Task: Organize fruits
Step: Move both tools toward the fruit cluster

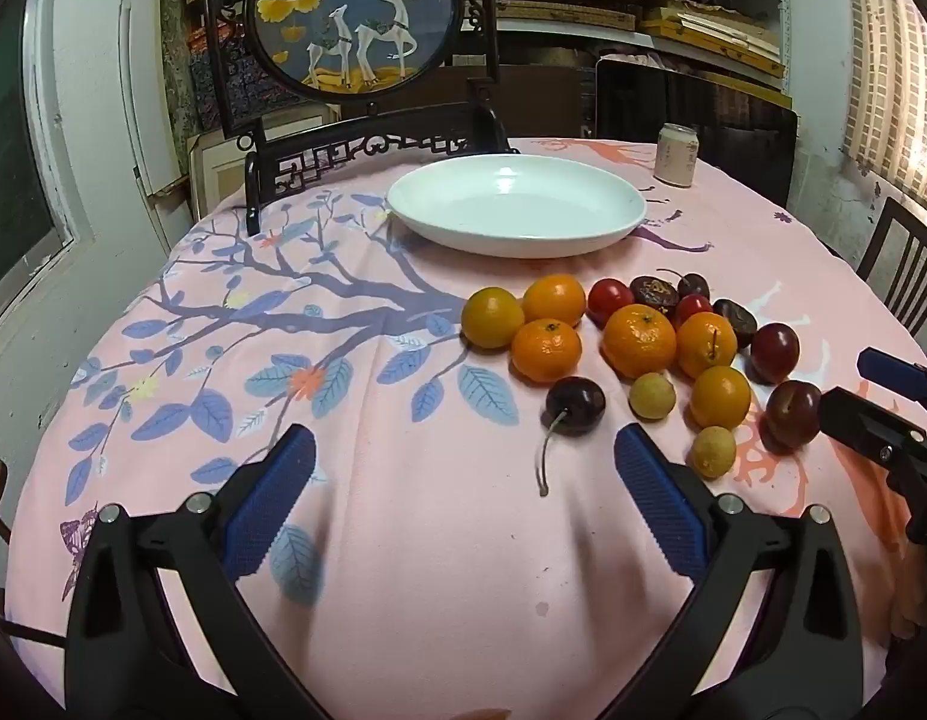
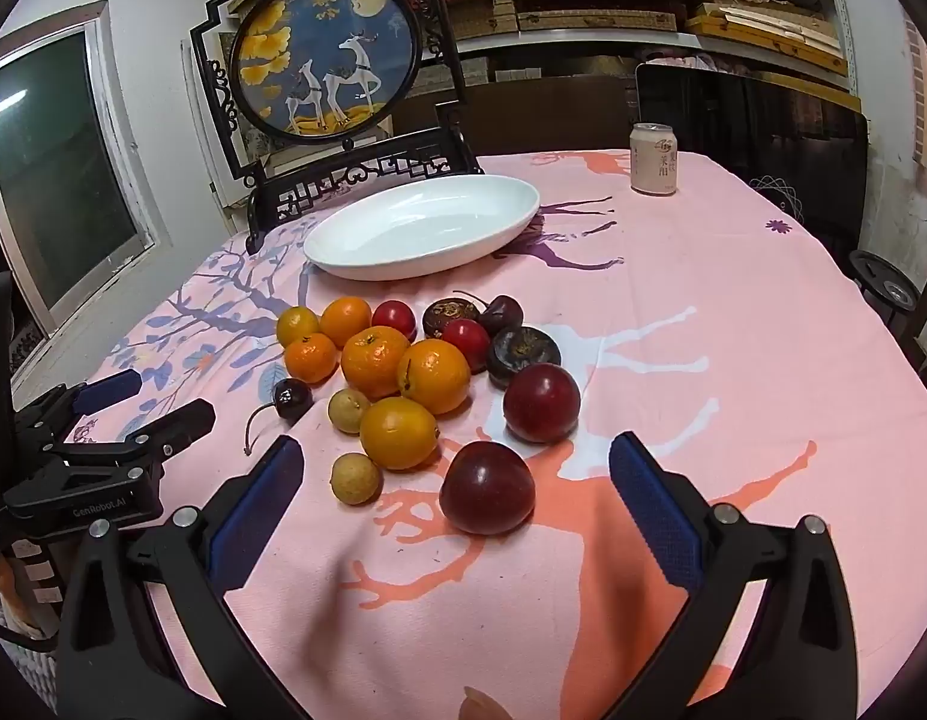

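A pile of fruit lies on the pink tablecloth: several oranges [image 1: 639,340] [image 2: 374,361], dark red plums [image 2: 487,487] [image 1: 792,414], a stemmed cherry [image 1: 574,397] [image 2: 292,399], small yellow longans [image 1: 713,451] [image 2: 356,478] and dark brown fruits [image 2: 522,353]. An empty white plate [image 1: 517,204] [image 2: 424,227] stands behind the pile. My left gripper [image 1: 463,468] is open and empty, just short of the cherry. My right gripper [image 2: 454,474] is open, its fingers on either side of the nearest plum without touching it. Each gripper shows at the edge of the other's view.
A pink drink can [image 1: 677,154] [image 2: 653,159] stands at the back right of the table. A dark wooden stand with a round deer picture [image 1: 355,18] [image 2: 325,60] stands behind the plate. A chair back [image 1: 901,276] is at the right edge.
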The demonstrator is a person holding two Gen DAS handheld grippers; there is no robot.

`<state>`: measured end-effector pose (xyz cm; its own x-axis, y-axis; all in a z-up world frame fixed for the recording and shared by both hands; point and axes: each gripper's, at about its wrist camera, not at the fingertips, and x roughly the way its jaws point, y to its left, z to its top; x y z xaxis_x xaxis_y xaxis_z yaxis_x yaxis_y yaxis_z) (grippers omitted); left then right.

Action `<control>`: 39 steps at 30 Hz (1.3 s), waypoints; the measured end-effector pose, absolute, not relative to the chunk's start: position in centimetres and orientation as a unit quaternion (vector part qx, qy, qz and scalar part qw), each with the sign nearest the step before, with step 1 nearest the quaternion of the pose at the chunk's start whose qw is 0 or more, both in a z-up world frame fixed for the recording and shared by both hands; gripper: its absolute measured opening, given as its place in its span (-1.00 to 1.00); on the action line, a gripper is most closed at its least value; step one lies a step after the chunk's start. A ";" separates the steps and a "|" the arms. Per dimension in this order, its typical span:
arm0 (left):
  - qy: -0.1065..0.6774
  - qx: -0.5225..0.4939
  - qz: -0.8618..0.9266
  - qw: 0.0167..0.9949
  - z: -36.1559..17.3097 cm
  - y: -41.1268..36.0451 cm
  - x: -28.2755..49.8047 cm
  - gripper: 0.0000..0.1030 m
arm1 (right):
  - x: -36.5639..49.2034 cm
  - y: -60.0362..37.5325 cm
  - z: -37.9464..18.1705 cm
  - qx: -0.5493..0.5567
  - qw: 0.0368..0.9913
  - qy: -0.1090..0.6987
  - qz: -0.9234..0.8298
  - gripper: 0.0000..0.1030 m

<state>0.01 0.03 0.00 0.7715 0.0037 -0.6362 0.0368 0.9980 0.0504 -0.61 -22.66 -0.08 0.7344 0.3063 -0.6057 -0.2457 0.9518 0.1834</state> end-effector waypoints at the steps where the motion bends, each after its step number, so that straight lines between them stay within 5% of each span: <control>1: 0.338 0.029 -0.007 0.941 0.0 0.1 0.0 0.96 | -0.6 -22.6 -0.1 0.044 0.930 0.332 0.148 0.97; 39: 0.357 0.027 -0.041 0.933 -0.4 -0.1 -0.1 0.96 | -0.6 -22.5 -0.3 0.044 0.928 0.333 0.163 0.97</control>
